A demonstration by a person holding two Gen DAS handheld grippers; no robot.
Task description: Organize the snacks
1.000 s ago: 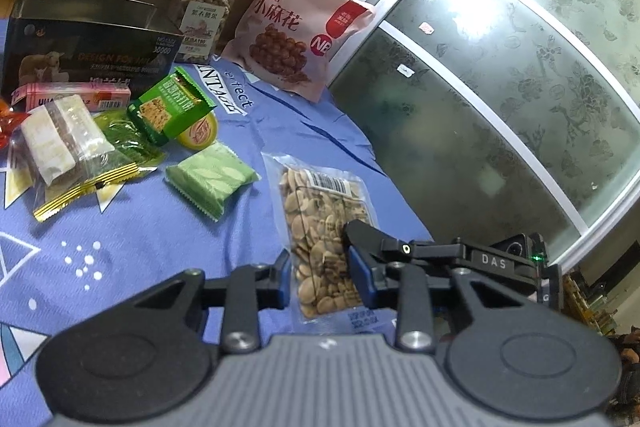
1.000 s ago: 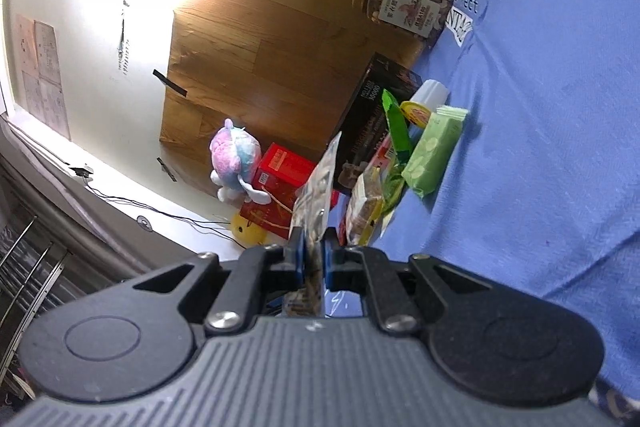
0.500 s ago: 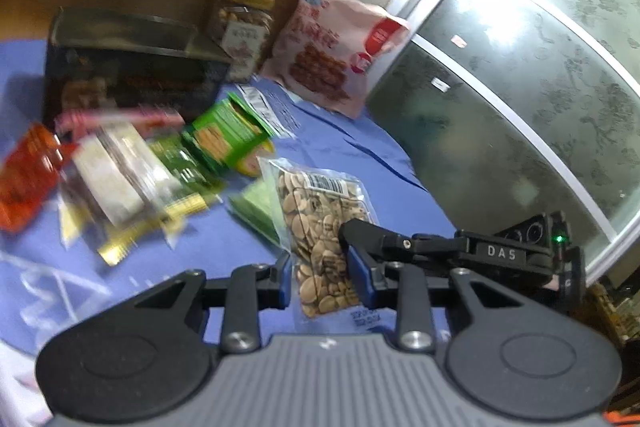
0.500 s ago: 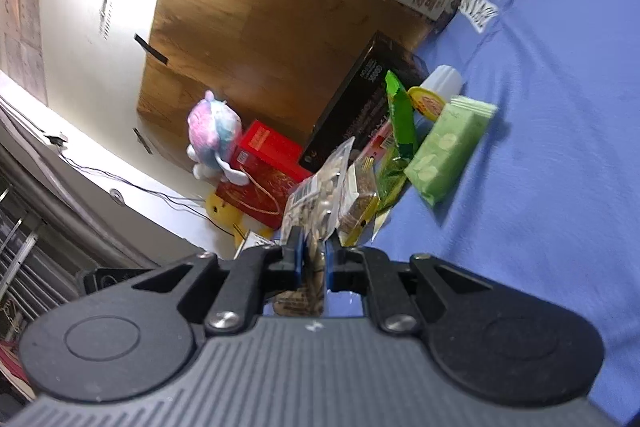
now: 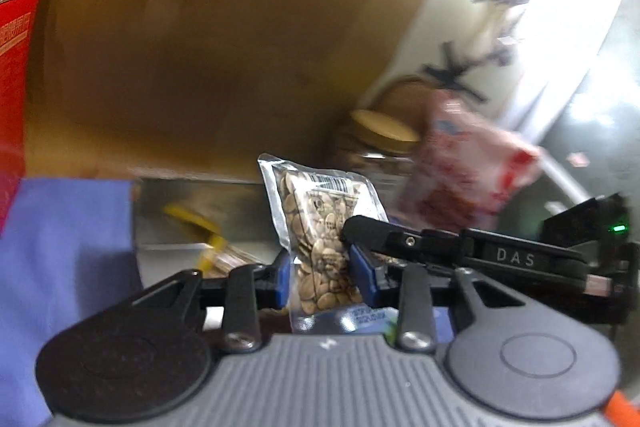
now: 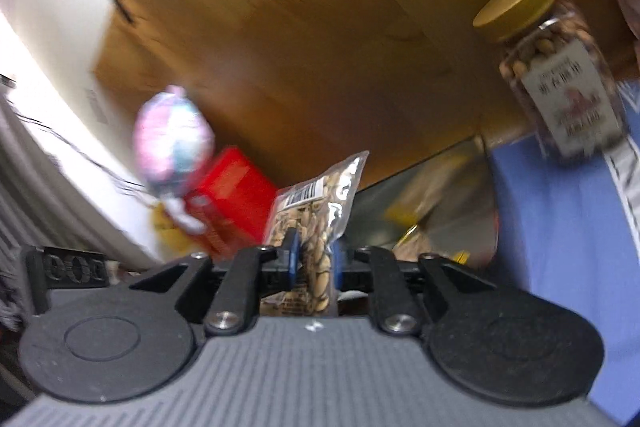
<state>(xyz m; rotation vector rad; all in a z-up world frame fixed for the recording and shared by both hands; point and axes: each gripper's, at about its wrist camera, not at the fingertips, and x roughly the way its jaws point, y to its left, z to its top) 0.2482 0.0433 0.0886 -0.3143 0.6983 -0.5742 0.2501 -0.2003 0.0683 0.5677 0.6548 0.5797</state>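
A clear packet of pale seeds with a barcode label stands upright between both grippers. My left gripper has its blue pads on both sides of the packet, and it looks gripped. My right gripper is shut on the same packet; its black finger reaches in from the right in the left wrist view. Behind the packet is an open metal tin with yellow-wrapped snacks inside, also in the right wrist view. Both views are blurred.
A nut jar with a gold lid and a pink snack bag stand at the back right on the blue cloth. A red box and a pastel plush toy sit left. A wooden panel rises behind.
Both grippers have lifted the seed packet off the cloth and carried it toward the tin. The loose snacks on the cloth have left the views.
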